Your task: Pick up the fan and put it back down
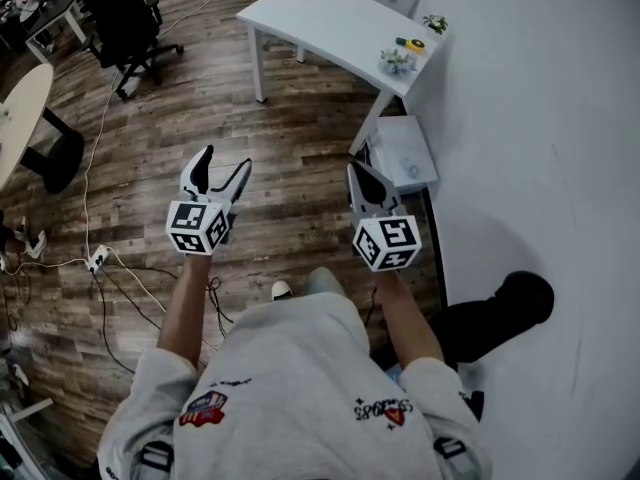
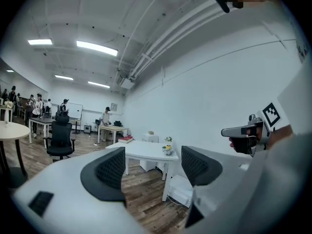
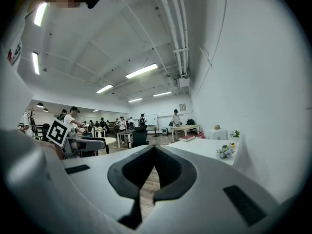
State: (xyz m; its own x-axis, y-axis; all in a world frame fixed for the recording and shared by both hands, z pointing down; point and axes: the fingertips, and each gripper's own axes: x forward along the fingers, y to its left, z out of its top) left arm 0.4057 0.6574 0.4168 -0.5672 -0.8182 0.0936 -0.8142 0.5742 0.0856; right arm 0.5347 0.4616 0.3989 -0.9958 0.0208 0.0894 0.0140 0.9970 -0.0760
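- fan (image 1: 411,43): probably the small yellow-and-green piece at the wall end of the white surface (image 1: 330,23), just beside the flower pot (image 1: 395,62); it is too small to be sure.
- handling, as judged: light, stiff plastic with a smooth shell, and the grille is likely fragile. Take hold low on the body or base, not across the face.
- left tongs (image 1: 226,160): wide open with nothing between them, well short of the surface.
- right tongs (image 1: 352,168): closed and empty, also short of the surface.
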